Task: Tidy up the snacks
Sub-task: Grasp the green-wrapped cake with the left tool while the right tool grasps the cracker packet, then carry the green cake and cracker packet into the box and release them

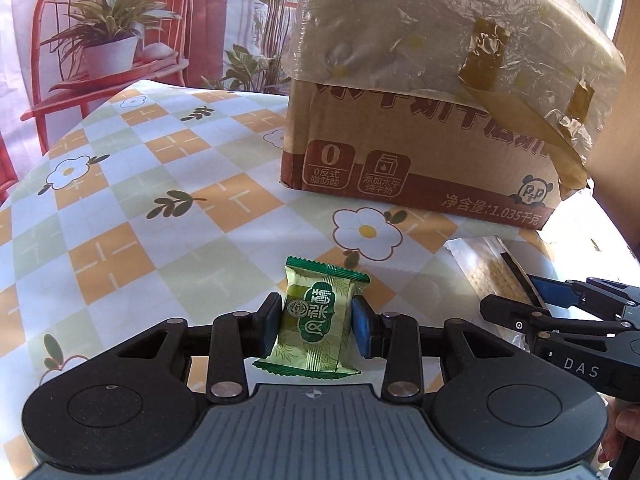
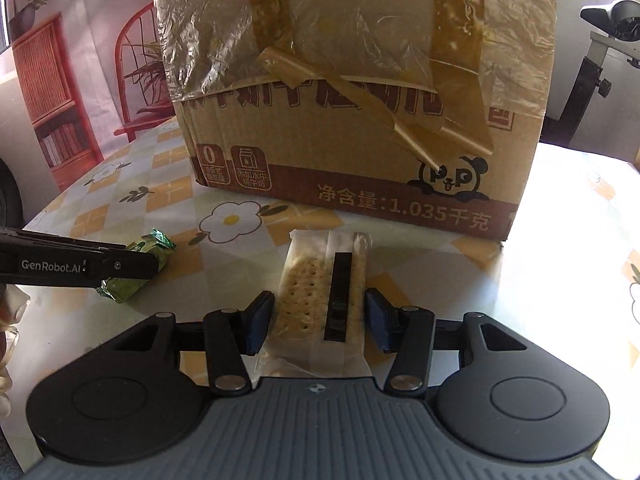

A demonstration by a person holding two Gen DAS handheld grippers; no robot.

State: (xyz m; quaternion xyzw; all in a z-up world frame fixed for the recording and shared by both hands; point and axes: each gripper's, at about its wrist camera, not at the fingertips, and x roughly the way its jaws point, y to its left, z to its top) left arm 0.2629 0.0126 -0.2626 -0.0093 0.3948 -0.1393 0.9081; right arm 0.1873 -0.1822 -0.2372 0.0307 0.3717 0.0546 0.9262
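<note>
The left gripper [image 1: 316, 326] pinches the green foil-wrapped snack packet [image 1: 316, 320], the right gripper [image 2: 318, 316] brackets the clear-wrapped cracker pack [image 2: 324, 300] — both low over the surface [image 1: 160, 184], so I'd squeeze gently before lifting toward the taped brown cardboard box [image 2: 360, 120].

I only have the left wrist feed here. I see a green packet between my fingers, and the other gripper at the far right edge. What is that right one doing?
Observer: The right gripper straddles a clear cracker packet, pads on either side of it.
Operator: Has it closed on the packet?
Observer: The left pad touches the wrapper; a small gap shows at the right pad, so I cannot tell.
Operator: Where does that packet lie relative to the carton?
Observer: It lies flat on the tablecloth, just in front of the cardboard box, below its printed weight line, pointing toward it.
</note>
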